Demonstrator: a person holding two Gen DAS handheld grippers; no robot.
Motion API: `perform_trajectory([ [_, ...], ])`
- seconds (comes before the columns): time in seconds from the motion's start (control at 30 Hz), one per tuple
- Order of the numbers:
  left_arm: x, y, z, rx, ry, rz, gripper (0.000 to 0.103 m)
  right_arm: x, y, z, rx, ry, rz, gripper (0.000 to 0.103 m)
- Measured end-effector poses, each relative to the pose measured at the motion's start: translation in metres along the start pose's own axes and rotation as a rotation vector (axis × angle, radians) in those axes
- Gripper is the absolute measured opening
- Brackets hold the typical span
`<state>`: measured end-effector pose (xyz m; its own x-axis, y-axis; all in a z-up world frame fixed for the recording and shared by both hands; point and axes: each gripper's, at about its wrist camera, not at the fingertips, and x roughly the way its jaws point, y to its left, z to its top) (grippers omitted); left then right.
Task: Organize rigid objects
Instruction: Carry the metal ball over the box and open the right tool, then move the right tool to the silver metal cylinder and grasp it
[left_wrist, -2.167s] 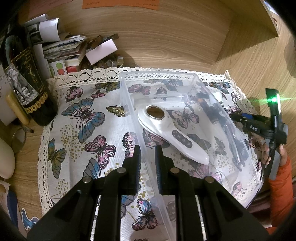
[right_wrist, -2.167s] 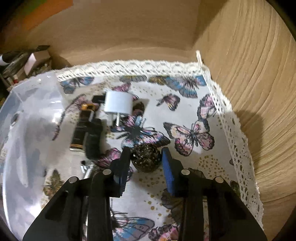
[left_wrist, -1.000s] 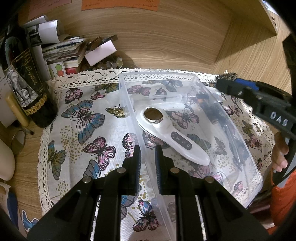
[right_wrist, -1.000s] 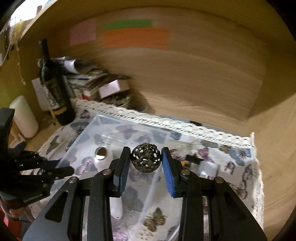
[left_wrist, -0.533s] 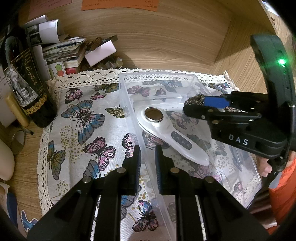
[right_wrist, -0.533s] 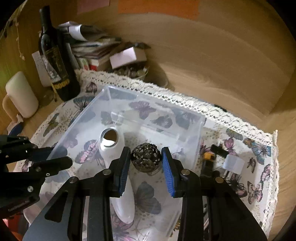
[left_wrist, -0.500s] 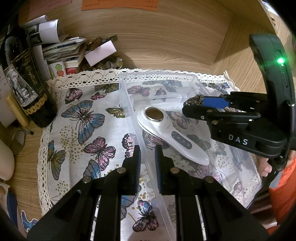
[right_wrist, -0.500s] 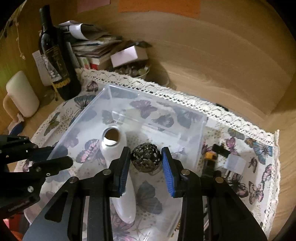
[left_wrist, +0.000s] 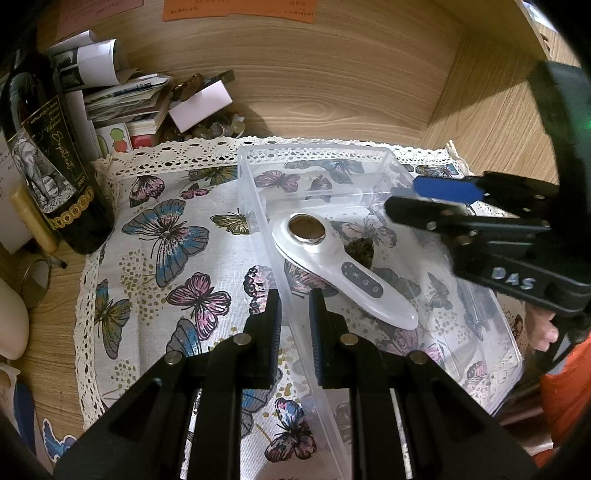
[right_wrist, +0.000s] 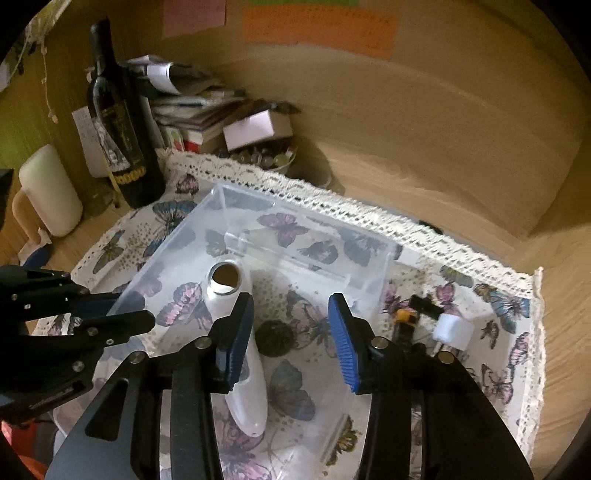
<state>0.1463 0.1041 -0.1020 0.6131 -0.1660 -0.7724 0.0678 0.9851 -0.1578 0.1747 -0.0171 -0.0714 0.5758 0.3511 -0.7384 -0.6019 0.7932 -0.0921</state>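
A clear plastic bin stands on the butterfly cloth. Inside lie a white handheld device and a dark ornate ball beside it. My left gripper is shut on the bin's near-left wall. My right gripper is open and empty above the bin, over the ball; it also shows in the left wrist view. A white plug adapter and dark small items lie on the cloth right of the bin.
A wine bottle, a paper stack, a bowl of small stones and a white cylinder stand at the back left. Wooden walls close the back and right.
My right gripper carried the ball from the cloth over the bin, then opened; the ball now lies in the bin beside the white device. My left gripper has kept its hold.
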Motion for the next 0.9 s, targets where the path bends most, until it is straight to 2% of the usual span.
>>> perform_trajectory([
  [0.1,0.000,0.000,0.000,-0.003,0.000,-0.001,0.015,-0.014,-0.002,0.000,0.008,-0.036,-0.006,0.048],
  [0.27,0.000,-0.001,0.000,-0.003,0.001,-0.001,0.015,-0.036,-0.007,0.000,0.023,-0.086,-0.031,0.048],
  [0.6,0.000,-0.001,-0.001,0.000,0.001,0.001,0.015,-0.066,-0.040,-0.021,0.125,-0.110,-0.117,0.048],
  [0.9,0.000,-0.001,-0.001,-0.003,0.000,-0.002,0.015,-0.048,-0.075,-0.064,0.238,-0.010,-0.171,0.048],
])
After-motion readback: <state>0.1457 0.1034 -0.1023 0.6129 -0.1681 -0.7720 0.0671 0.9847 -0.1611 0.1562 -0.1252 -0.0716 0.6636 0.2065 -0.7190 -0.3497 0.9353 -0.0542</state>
